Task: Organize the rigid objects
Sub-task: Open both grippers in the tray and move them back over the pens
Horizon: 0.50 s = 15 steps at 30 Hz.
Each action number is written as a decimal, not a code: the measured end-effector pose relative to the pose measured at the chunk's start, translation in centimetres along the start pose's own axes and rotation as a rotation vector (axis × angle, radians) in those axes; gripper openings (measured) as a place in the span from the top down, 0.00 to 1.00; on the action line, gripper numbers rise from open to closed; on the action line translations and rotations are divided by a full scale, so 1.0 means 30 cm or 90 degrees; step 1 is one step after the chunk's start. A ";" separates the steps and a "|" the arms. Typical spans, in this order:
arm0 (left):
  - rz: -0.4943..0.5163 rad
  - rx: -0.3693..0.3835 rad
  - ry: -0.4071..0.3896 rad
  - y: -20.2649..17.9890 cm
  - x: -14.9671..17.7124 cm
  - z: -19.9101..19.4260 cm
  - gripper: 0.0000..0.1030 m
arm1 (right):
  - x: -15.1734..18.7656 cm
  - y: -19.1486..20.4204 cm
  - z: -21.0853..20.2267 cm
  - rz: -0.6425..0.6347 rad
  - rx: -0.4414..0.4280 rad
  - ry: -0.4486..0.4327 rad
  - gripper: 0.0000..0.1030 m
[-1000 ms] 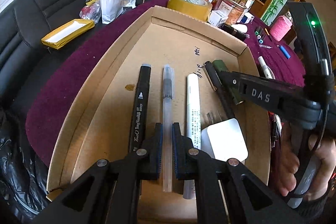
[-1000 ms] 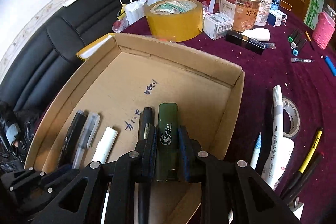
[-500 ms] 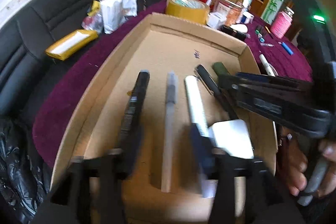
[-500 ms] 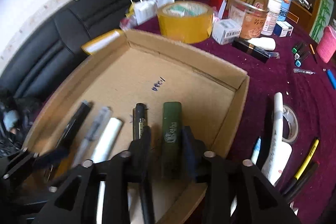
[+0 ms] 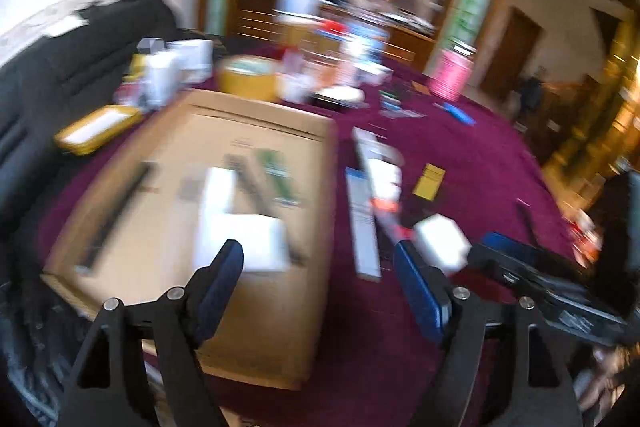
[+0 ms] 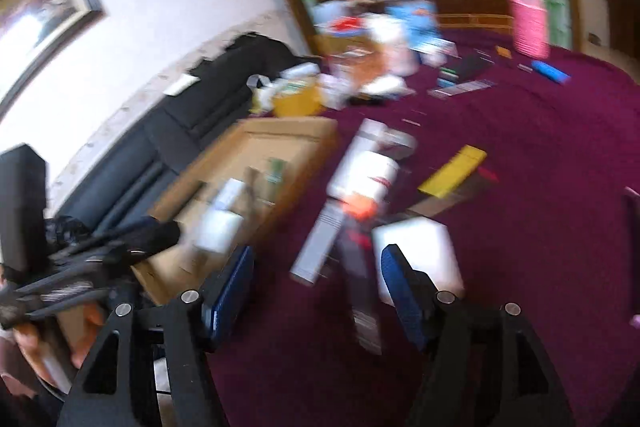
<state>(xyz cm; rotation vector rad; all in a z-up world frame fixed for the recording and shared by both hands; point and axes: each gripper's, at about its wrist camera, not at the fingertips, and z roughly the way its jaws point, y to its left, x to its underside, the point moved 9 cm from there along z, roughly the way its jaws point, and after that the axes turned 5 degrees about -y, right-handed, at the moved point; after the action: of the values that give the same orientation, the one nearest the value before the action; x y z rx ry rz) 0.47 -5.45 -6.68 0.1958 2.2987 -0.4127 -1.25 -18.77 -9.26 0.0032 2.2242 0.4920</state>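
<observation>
Both views are motion-blurred. The cardboard tray [image 5: 256, 339] lies on the purple tablecloth and holds a black marker [image 5: 116, 215], a white pen [image 5: 218, 195], a green pen [image 5: 276, 173] and a white pad [image 5: 248, 243]. My left gripper [image 5: 320, 275] is open and empty, raised over the tray's right front corner. My right gripper [image 6: 316, 283] is open and empty, above loose pens [image 6: 320, 247] and a white block [image 6: 420, 247] on the cloth right of the tray [image 6: 256, 139].
A yellow tape roll [image 5: 248, 79], jars and boxes crowd the back of the table. A yellow card [image 5: 430, 183], a pink holder [image 5: 450, 77] and a blue item [image 5: 458, 113] lie on the cloth. A black sofa [image 6: 168, 131] stands left.
Both grippers opened, released the clear pen and the green pen into the tray, and lifted up and swung to the right over the tablecloth.
</observation>
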 end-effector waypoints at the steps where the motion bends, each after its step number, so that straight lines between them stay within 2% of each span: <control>1: 0.009 0.022 0.012 -0.052 0.015 0.018 0.25 | 0.008 -0.077 -0.022 0.006 0.038 0.006 0.31; 2: 0.018 0.039 0.023 -0.100 0.030 0.039 0.25 | 0.012 -0.150 -0.041 0.014 0.075 0.011 0.31; 7: 0.056 0.071 0.069 -0.238 0.089 0.116 0.25 | 0.007 -0.417 -0.142 0.062 0.173 0.014 0.32; 11: 0.060 0.072 0.074 -0.257 0.104 0.115 0.26 | -0.010 -0.589 -0.197 0.118 0.250 -0.001 0.32; 15: 0.049 0.068 0.082 -0.242 0.122 0.116 0.25 | -0.021 -0.728 -0.188 0.159 0.316 0.005 0.32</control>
<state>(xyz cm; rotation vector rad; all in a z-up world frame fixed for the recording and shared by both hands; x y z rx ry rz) -1.61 -13.43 -9.88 0.3728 2.3879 -0.4957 -1.49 -40.99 -13.19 0.5434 2.3098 0.0581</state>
